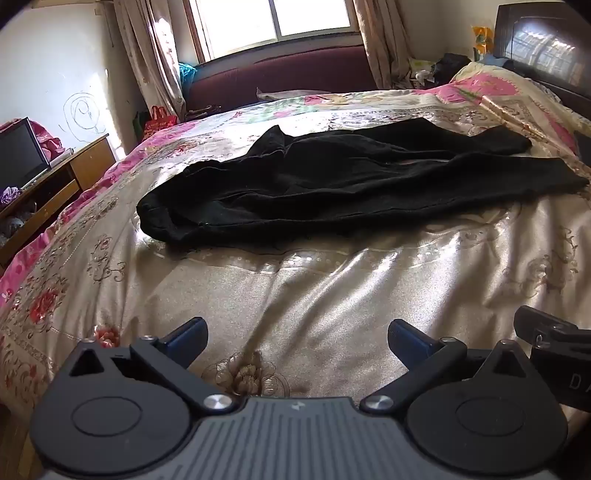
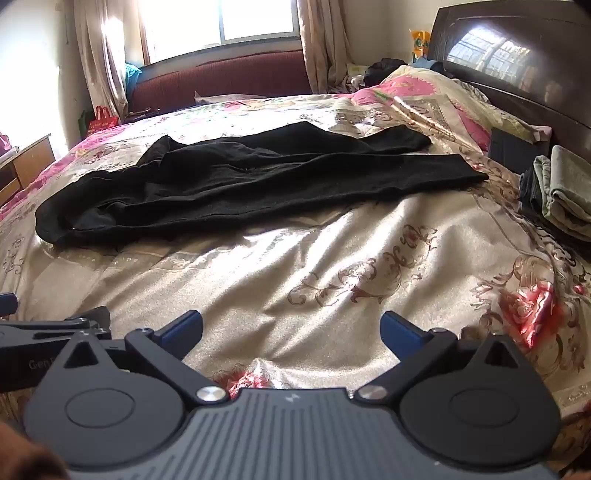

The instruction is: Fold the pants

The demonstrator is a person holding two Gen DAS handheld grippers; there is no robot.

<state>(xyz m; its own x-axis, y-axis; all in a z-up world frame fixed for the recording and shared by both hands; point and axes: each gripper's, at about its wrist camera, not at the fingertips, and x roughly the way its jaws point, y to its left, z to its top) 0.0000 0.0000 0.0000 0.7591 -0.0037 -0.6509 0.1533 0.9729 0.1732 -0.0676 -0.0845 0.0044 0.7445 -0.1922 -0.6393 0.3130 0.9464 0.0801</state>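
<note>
Since both claws are spread wide with nothing in them, the left gripper (image 1: 297, 334) and right gripper (image 2: 291, 326) haven't touched the black pants (image 1: 351, 184) yet. They lie rumpled across the bedspread (image 1: 332, 288), well ahead of both, waistband off to the left, legs to the right. I'd grab the waistband and a hem first, then pull flat. Only the right view shows the folded stack (image 2: 565, 192) far right.

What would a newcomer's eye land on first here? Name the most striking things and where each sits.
The black pants sprawl unfolded across the middle of the floral bedspread, legs running toward the dark headboard. Nearest the camera, both grippers hover over bare bedspread with jaws wide apart, holding nothing. A bright window glares behind.
</note>
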